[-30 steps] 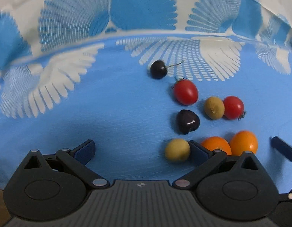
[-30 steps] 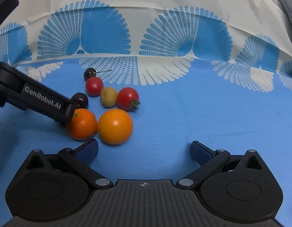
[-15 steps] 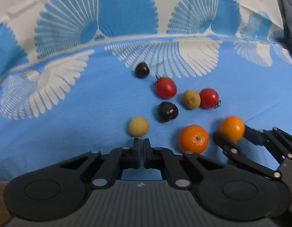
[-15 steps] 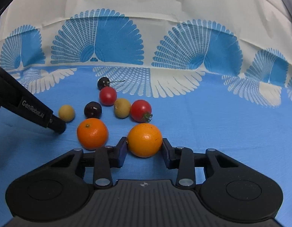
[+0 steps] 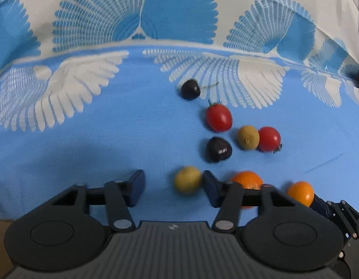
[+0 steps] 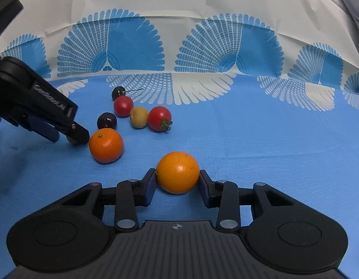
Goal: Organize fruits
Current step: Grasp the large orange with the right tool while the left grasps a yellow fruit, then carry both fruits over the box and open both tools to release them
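Observation:
My right gripper (image 6: pixel 177 182) is shut on an orange (image 6: pixel 177 172), held low over the blue cloth; it also shows in the left wrist view (image 5: pixel 300 193). My left gripper (image 5: pixel 173 187) is open, with a yellow-green fruit (image 5: pixel 187 179) between its fingers, close to the right finger. A second orange (image 6: pixel 106 145) lies next to the left gripper's tip (image 6: pixel 73 132). Beyond lie two dark cherries (image 5: pixel 218 149) (image 5: pixel 190 89), two red tomatoes (image 5: pixel 218 117) (image 5: pixel 269 138) and another yellow-green fruit (image 5: pixel 248 137).
The blue cloth with white and blue fan patterns (image 6: pixel 260 139) covers the table and rises at the back. A brown table edge (image 5: pixel 0 244) shows at the lower left of the left wrist view.
My left gripper opened from shut and moved forward around the yellow-green fruit. My right gripper pulled its orange back and to the right, away from the group.

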Action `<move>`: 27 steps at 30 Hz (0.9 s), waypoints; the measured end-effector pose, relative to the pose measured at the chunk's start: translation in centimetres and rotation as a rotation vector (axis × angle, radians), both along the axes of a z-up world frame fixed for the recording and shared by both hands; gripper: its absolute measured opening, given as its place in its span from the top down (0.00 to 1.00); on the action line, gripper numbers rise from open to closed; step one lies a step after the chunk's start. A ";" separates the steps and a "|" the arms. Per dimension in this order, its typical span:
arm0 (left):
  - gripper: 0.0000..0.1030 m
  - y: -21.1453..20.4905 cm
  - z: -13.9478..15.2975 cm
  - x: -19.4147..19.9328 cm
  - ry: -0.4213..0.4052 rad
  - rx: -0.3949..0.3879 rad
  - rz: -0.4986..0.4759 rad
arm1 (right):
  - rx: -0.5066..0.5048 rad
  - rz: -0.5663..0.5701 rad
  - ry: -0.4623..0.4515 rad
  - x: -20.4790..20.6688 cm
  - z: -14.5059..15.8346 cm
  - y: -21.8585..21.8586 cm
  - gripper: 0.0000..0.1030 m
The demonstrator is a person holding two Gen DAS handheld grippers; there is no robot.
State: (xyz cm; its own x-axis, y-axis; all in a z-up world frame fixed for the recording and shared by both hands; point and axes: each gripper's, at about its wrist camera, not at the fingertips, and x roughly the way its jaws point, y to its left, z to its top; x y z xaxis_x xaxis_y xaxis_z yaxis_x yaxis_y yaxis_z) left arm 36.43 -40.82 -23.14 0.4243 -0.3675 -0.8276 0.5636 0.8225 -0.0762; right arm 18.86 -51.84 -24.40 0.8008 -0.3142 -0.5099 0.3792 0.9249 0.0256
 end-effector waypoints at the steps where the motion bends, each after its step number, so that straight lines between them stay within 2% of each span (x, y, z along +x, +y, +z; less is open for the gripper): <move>1: 0.74 0.0 0.0 0.0 0.000 -0.004 -0.013 | 0.001 0.000 -0.002 0.0 0.0 0.0 0.61; 6: 0.74 0.7 1.5 -1.9 -0.010 -0.004 -0.025 | 0.033 -0.016 -0.002 -1.0 1.3 0.3 0.61; 11: 0.74 5.0 6.3 -8.5 -0.007 -0.065 -0.046 | 0.059 -0.024 -0.065 -5.9 5.5 3.4 0.61; 15: 0.74 9.9 9.5 -14.4 0.007 -0.067 -0.040 | 0.039 0.012 -0.072 -10.7 9.0 8.8 0.61; 19: 0.74 15.5 12.0 -19.1 0.029 -0.048 0.015 | 0.082 0.074 -0.068 -15.1 12.0 14.5 0.61; 27: 0.74 26.9 16.7 -26.2 -0.044 -0.009 0.116 | 0.128 0.275 -0.056 -21.1 16.4 25.2 0.61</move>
